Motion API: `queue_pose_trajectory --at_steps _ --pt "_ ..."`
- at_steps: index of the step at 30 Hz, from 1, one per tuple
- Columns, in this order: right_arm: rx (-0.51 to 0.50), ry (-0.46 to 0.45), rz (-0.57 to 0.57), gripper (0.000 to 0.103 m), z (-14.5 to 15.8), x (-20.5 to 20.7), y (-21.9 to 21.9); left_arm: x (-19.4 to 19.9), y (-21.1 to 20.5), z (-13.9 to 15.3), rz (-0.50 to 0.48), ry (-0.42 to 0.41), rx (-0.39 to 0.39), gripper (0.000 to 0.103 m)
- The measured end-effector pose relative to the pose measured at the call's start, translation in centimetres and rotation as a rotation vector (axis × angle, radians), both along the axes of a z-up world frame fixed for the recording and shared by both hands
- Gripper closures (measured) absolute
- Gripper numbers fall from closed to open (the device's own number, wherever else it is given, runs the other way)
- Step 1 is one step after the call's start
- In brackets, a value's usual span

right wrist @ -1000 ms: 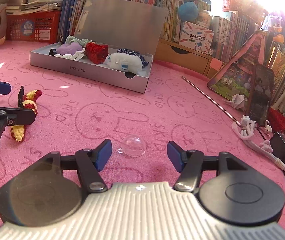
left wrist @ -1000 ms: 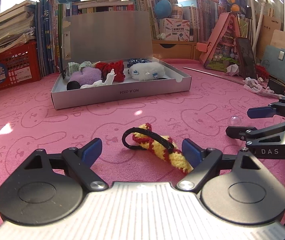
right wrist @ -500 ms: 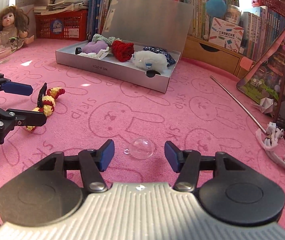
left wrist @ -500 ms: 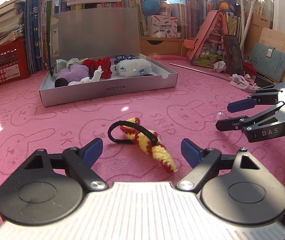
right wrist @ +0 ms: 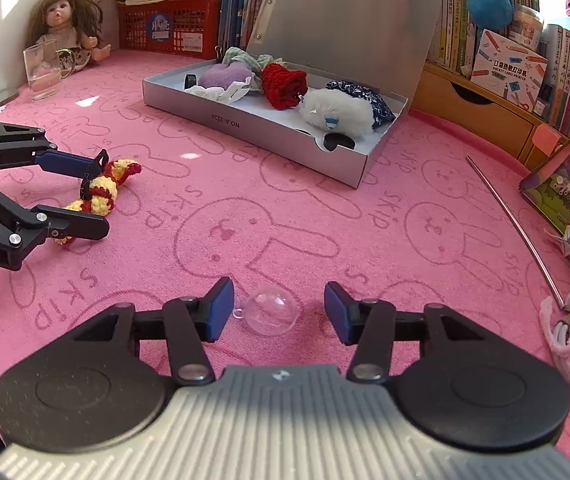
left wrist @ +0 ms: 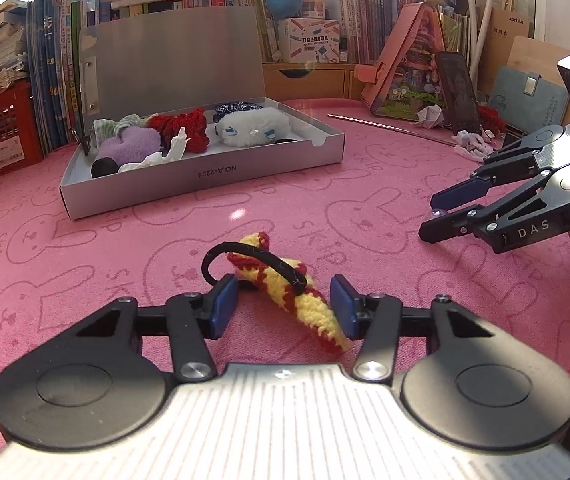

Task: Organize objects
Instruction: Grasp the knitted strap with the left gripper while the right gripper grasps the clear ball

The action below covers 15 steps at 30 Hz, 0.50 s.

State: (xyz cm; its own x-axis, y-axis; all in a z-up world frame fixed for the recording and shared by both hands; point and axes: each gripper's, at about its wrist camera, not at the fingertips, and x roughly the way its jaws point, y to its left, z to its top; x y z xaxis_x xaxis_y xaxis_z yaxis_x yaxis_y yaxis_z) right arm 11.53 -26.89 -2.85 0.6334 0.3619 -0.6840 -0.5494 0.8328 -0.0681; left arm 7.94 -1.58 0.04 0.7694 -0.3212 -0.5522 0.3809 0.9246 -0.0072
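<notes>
A: Since you asked for the big things first, your mat (left wrist: 365, 184) fills both views, pink with printed rabbits, and the grey box (left wrist: 205, 172) sits in the upper middle of the left view with its lid standing open.

B: What lies in it?

A: You can see a purple plush (left wrist: 133, 146), a red knit (left wrist: 183, 128) and a white plush (left wrist: 251, 128) side by side; in your right view the box (right wrist: 261, 124) is upper middle, and a doll (right wrist: 65, 24) sits at the upper left behind a glass (right wrist: 45, 76).

B: And my left gripper?

A: Your left gripper (left wrist: 283, 306) is at the lower middle of its view, jaws open, one blue pad on either side of the braid (left wrist: 285, 284). That braid is yellow and red yarn with a black band (left wrist: 245, 254) looped over it, lying on the mat. Whether a pad touches it, I cannot tell. From your right view the same gripper (right wrist: 89, 196) enters at the left edge with the braid (right wrist: 103, 190) between its fingers.

B: The right one?

A: Your right gripper (right wrist: 279, 310) is open too, low in its view, with the clear ball (right wrist: 271, 310) on the mat between the pads, apart from both. In your left view it (left wrist: 441, 218) reaches in from the right edge, the ball (left wrist: 439, 212) a small glint at its tips.
</notes>
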Motion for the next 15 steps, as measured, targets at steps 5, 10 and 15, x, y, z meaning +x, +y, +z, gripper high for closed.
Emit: queue_pose_trajectory --at_steps 5,10,15 --pt "0.008 -0.02 -0.047 0.07 0.0 -1.0 0.6 -0.3 -0.2 0.4 0.012 -0.009 -0.021 0.067" --pt "0.054 -0.038 -0.148 0.07 0.6 -1.4 0.6 -0.8 -0.1 1.3 0.013 -0.046 -0.021 0.072" --pt "0.106 -0.027 -0.231 0.07 1.2 -1.2 0.4 -1.0 0.3 1.6 0.03 -0.057 -0.02 0.072"
